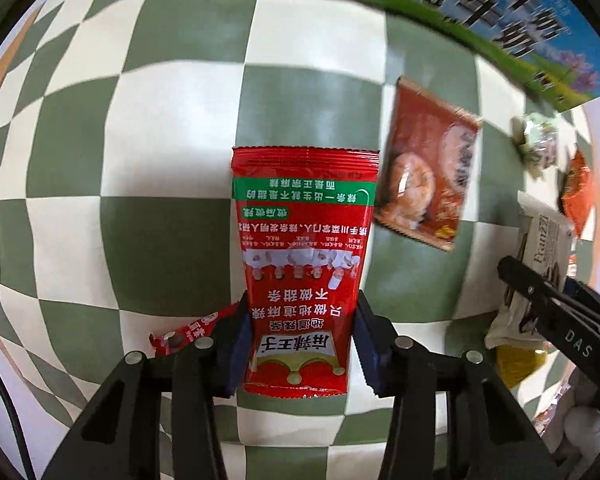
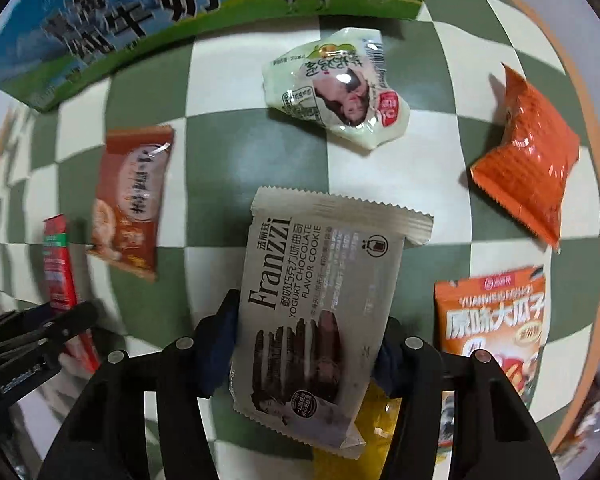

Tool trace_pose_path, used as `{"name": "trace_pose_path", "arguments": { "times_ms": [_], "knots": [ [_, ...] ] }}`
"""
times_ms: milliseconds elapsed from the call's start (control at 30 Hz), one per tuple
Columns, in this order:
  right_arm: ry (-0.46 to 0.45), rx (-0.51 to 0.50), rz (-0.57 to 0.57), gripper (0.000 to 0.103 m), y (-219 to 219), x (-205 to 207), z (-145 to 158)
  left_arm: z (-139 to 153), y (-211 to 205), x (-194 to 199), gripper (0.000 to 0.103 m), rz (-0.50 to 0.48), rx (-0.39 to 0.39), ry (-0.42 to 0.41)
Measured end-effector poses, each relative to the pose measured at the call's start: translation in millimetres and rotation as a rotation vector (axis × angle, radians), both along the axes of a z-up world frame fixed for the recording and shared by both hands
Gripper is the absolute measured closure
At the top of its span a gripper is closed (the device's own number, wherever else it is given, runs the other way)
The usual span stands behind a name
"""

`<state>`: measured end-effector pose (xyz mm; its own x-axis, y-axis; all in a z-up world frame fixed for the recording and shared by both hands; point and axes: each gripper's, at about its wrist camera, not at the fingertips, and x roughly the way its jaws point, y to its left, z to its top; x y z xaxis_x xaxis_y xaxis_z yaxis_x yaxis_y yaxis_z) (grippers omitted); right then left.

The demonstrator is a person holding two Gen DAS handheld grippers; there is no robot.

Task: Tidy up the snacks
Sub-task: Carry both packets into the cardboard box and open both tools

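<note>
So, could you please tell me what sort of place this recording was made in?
Probably a home table: a green-and-white checkered cloth covers it, loose snack packets such as the orange packet lie scattered on it, and a milk carton box stands at the back.

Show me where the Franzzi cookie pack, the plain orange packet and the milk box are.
Franzzi cookie pack (image 2: 316, 304), right wrist view, middle of its front.
plain orange packet (image 2: 528, 160), right wrist view, its centre.
milk box (image 2: 140, 12), right wrist view, printed side.
</note>
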<state>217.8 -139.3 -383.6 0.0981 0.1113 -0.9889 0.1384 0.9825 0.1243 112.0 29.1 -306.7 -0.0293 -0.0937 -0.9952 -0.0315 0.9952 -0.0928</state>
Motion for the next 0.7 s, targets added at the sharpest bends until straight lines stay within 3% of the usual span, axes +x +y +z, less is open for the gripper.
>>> {"name": "trace_pose_path", "arguments": {
  "times_ms": [100,233,467,633,700],
  "knots": [
    [-0.030,0.066,-0.004,0.044,3,-19,21,21,-2,-5,0.060,-0.005,-0.034,-0.025],
    [-0.088,0.151,0.008,0.044,-12,-20,70,63,-6,-5,0.060,-0.019,-0.104,-0.072],
    [-0.254,0.221,0.091,0.044,-10,49,195,164,-11,56,0.060,-0.044,-0.252,-0.206],
    [-0.349,0.163,0.147,0.044,15,136,233,209,-26,126,0.060,-0.077,-0.214,-0.303],
    [-0.359,0.123,0.157,0.044,11,166,237,207,-35,163,0.060,-0.084,-0.175,-0.303]
  ]
}}
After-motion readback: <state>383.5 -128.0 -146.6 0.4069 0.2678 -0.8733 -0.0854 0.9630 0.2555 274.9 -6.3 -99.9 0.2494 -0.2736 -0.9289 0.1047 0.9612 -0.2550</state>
